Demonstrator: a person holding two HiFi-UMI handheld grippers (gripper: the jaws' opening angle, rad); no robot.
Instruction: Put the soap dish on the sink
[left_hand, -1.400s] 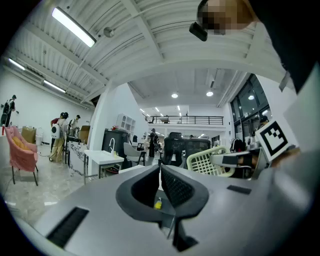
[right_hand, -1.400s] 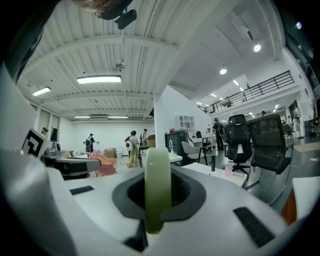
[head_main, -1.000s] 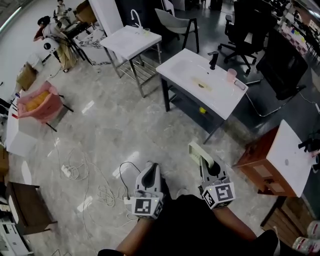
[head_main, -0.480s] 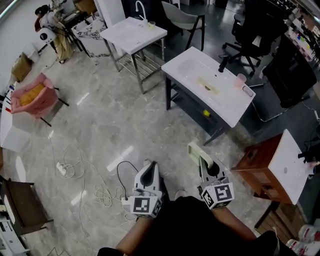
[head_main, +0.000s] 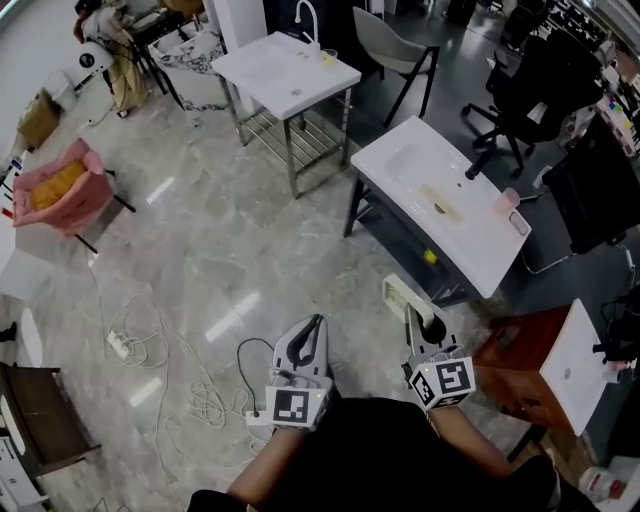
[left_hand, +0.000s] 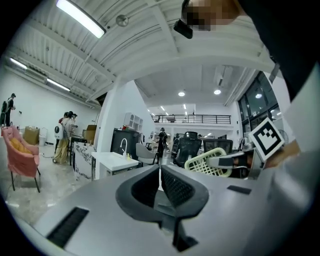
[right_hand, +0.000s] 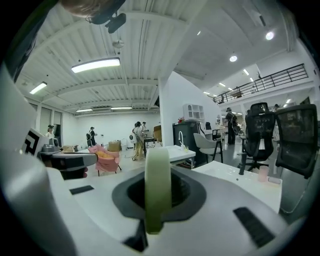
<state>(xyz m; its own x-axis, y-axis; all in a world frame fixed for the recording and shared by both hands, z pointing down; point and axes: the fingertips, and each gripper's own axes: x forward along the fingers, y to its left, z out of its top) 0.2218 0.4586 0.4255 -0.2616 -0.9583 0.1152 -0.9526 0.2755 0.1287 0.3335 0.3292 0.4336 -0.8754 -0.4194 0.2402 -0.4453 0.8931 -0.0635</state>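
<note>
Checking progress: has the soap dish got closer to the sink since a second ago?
Yes: toward the sink. In the head view, the soap dish in the right tongs now lies nearer its front edge.

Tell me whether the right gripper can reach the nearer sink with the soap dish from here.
Probably not yet: the right gripper, shut on the soap dish, is short of the sink, though only floor lies between them.

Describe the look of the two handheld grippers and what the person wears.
Left gripper and right gripper are light grey, tapering shells with black inner pads; each carries a white cube with black square markers. The person wears a black top.
</note>
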